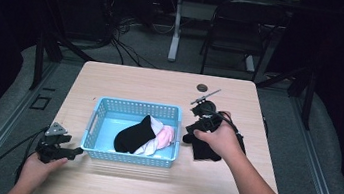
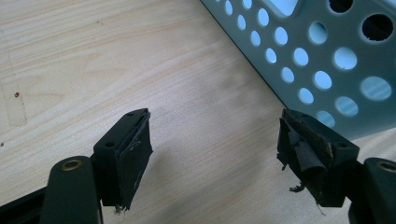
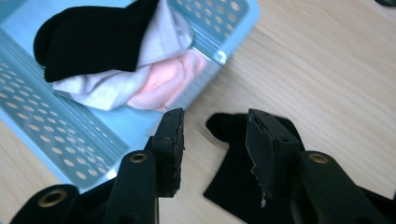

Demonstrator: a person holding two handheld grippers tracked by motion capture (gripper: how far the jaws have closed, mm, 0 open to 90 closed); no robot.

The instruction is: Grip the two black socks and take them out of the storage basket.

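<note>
Fingers [image 3: 212, 154] over lengthwise black sock [image 3: 233, 177]

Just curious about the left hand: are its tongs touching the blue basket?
Apart. In the left gripper view, the left tongs stand open over bare table, with wood visible between them and the blue basket.

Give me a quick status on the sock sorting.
Both hand-held grippers open: left idle by basket; right above black sock on table. Three socks in basket. Nothing blocking.
</note>
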